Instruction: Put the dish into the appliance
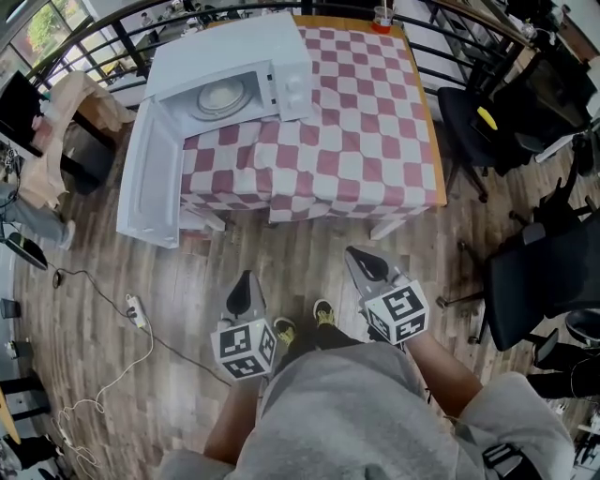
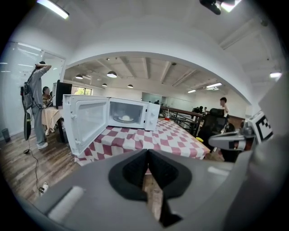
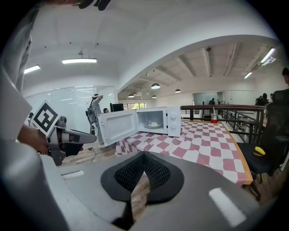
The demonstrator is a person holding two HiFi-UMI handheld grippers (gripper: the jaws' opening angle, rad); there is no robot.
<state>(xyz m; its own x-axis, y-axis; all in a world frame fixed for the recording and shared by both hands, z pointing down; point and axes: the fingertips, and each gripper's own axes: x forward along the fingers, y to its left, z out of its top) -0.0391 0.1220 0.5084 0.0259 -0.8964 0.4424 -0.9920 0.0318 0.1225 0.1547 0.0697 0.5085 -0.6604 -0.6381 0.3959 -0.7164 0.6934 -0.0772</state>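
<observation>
Microwave oven [image 1: 230, 52], white and boxy, sits at the left end of your table, which is covered by a red-and-white checked cloth [image 1: 366, 131]. Its white door [image 1: 150, 183] is swung fully open to the left and hangs out past the table edge. Inside the microwave's cavity lies the pale round dish [image 1: 222, 96]; both gripper views show it through the open front.

Your left gripper [image 1: 246, 281] is well back from the microwave, over the wooden plank floor [image 1: 309, 253] in front of the table. Its jaws are pressed together with nothing between them. Your right gripper [image 1: 359, 255] is beside it, also well short of the microwave and to the right of its front. Its jaws are likewise closed and empty.

A small red cup [image 1: 382, 19] stands at the table's far corner, well right of the microwave. Black office chairs [image 1: 539, 272] stand farther right still, past the table.
</observation>
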